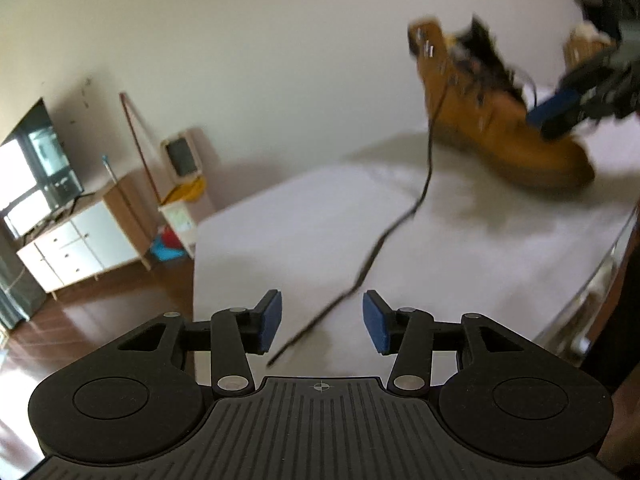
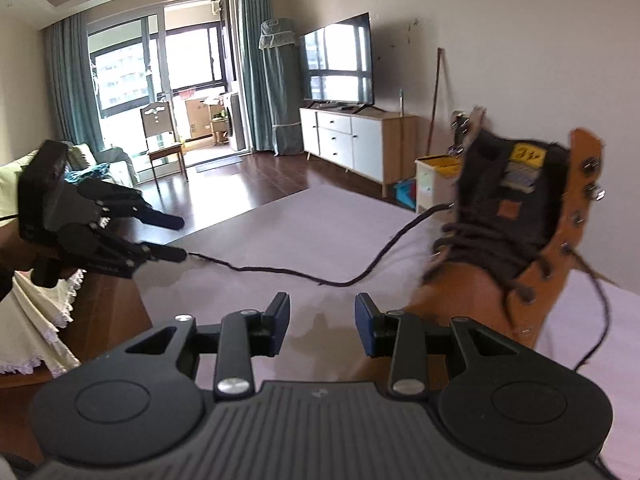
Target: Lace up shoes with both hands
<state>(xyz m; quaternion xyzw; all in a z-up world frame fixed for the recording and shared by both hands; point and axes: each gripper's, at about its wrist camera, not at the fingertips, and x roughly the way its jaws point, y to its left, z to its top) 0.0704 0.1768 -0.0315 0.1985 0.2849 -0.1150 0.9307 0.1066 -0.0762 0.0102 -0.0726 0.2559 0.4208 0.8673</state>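
Lace trails loose from boot on white table straight toward left gripper, tip between its parted, empty jaws; right gripper, open and empty, sits beside boot.

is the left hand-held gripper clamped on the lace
No, the left hand-held gripper stands open, and the lace lies loose on the sheet between its pads.

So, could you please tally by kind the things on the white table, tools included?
Tan leather boot: 1
Dark lace ends trailing from the boot: 2
Black two-finger tools with blue pads, left tool and right tool: 2
Total: 5
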